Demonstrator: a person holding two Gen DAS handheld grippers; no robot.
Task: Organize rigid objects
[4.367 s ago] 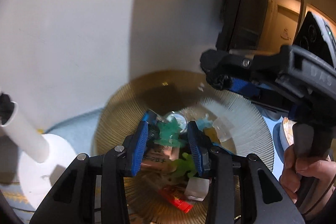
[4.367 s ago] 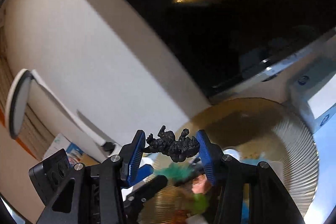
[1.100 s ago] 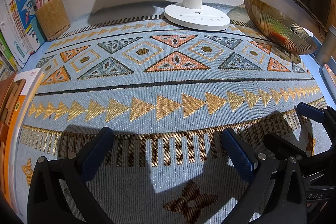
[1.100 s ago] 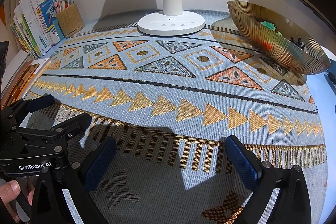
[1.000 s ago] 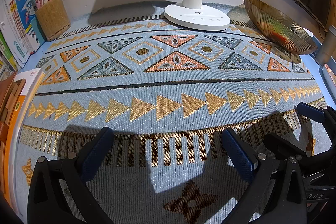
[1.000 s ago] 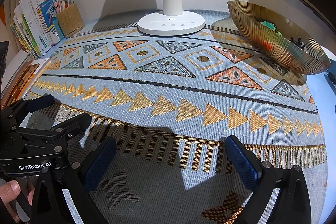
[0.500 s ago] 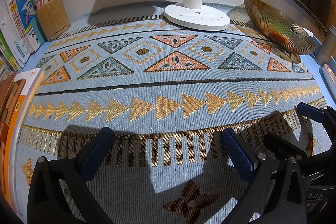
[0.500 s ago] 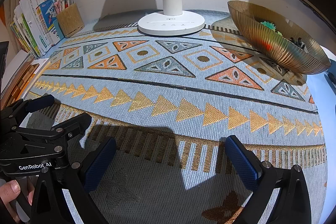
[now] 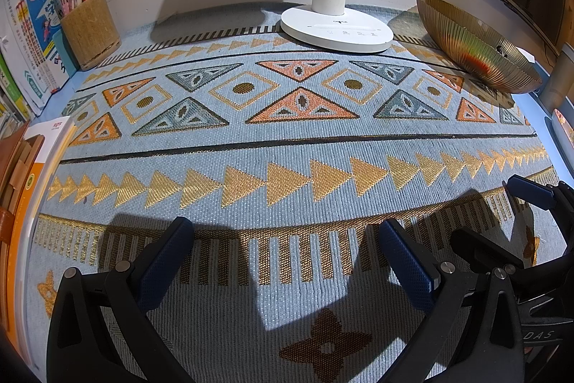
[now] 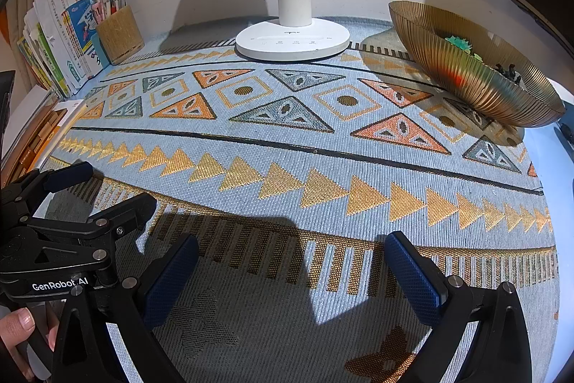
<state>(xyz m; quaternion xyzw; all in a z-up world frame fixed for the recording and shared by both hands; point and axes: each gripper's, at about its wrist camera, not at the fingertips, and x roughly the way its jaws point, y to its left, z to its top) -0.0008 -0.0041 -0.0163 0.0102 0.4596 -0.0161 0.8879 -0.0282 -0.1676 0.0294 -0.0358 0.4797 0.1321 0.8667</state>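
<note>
A ribbed gold bowl [image 10: 466,70] stands at the far right of the patterned cloth; a green toy [image 10: 459,42] and a small black figure [image 10: 507,71] peek over its rim. The same gold bowl [image 9: 473,45] shows in the left wrist view, its contents hidden. My left gripper [image 9: 287,239] hovers low over the near part of the cloth, open and holding nothing. My right gripper [image 10: 292,261] is beside it, also open and holding nothing. Each gripper appears at the edge of the other's view: the left gripper [image 10: 89,185], the right gripper [image 9: 502,210].
A white lamp base [image 10: 292,38] stands at the back centre. A cork pen holder [image 10: 118,31] and booklets [image 10: 64,42] line the back left; boxes and books [image 9: 32,167] sit at the left edge. A hand [image 10: 18,336] grips the left tool's handle.
Since 4.4 s ago both grippers left the bowl, released their toys and pulled back to the near edge of the cloth. Over the last second nothing has moved.
</note>
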